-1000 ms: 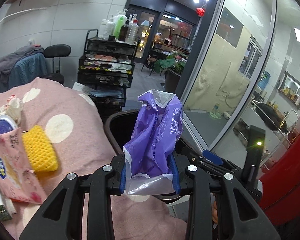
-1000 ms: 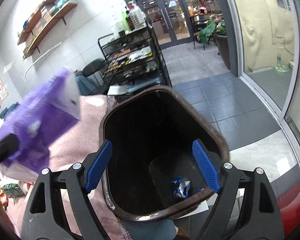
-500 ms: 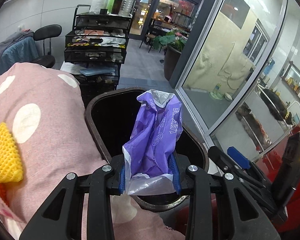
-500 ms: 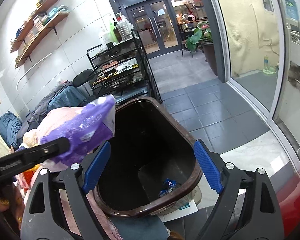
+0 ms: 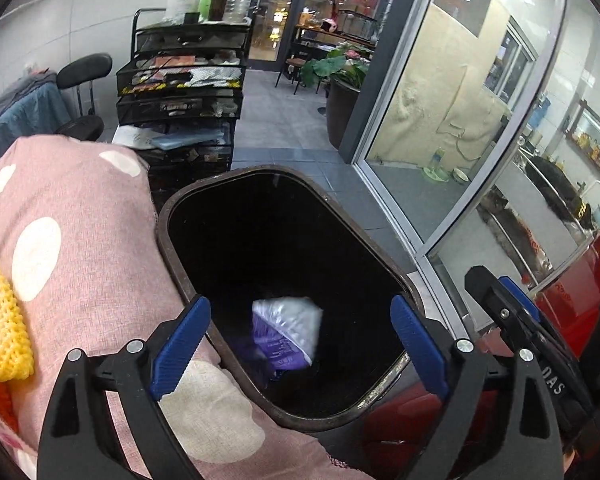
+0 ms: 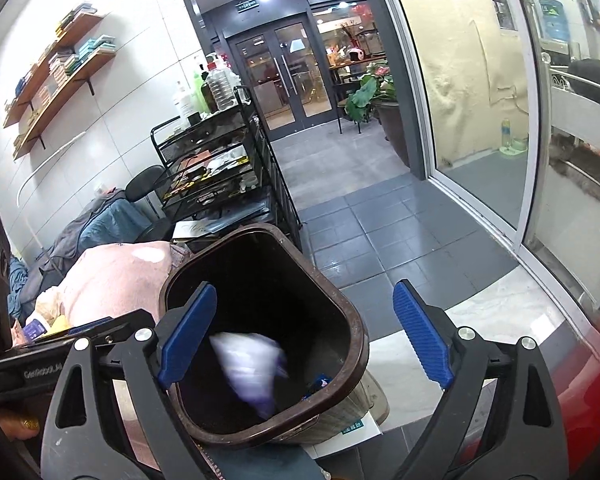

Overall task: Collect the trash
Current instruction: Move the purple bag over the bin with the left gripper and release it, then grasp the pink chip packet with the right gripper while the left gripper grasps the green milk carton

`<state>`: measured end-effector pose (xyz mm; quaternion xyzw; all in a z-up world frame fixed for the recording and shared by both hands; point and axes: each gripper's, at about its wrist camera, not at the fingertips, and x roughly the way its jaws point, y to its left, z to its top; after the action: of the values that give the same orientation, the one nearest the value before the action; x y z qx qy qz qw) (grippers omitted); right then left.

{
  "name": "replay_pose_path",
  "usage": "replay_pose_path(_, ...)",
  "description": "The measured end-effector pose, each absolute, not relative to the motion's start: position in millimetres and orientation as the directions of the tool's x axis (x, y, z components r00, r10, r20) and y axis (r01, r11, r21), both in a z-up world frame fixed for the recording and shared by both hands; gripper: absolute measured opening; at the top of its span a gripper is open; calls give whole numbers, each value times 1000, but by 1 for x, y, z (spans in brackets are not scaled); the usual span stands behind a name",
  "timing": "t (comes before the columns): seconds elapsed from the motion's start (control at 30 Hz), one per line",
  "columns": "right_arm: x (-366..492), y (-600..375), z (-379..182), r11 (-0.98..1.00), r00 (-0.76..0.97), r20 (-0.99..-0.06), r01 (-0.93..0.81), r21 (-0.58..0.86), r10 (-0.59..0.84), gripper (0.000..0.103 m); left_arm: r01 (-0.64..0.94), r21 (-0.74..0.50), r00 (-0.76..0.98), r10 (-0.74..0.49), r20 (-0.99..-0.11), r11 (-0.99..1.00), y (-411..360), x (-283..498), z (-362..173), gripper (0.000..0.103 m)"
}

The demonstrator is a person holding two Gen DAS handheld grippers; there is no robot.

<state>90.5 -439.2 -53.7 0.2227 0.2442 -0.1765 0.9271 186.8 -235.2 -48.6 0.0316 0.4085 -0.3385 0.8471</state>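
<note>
the crumpled purple plastic bag (image 5: 286, 334) is inside the dark brown plastic bin (image 5: 384, 256), which stands just right of the pink dotted cloth surface (image 5: 80, 240); the black wire rack (image 5: 180, 92) is behind.

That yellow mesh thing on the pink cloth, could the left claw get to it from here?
Probably yes: the left gripper is opening and empty, and the yellow foam net lies uncovered on the cloth nearby.
</note>
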Motion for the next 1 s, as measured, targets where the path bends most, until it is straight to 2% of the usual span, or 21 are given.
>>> replay_pose_path(0.27,90,-438,-48,850,833,-514,411,330,-204,89,648,-136,523,-568,-636,749,-230,164,-25,97)
replay_pose_path(0.53,93,-426,-39,875,865,-476,348,336,-161,89,622,-66,637,-553,-538,780,-202,137,1,98)
replay_pose_path(0.77,98,-399,-28,910,888,-447,267,317,-105,89,590,-63,692,-544,-475,805,-169,120,13,98)
replay_pose_path(1.0,104,-364,-21,942,898,-440,160,295,-15,89,530,-83,731,-505,-459,844,-131,113,12,98)
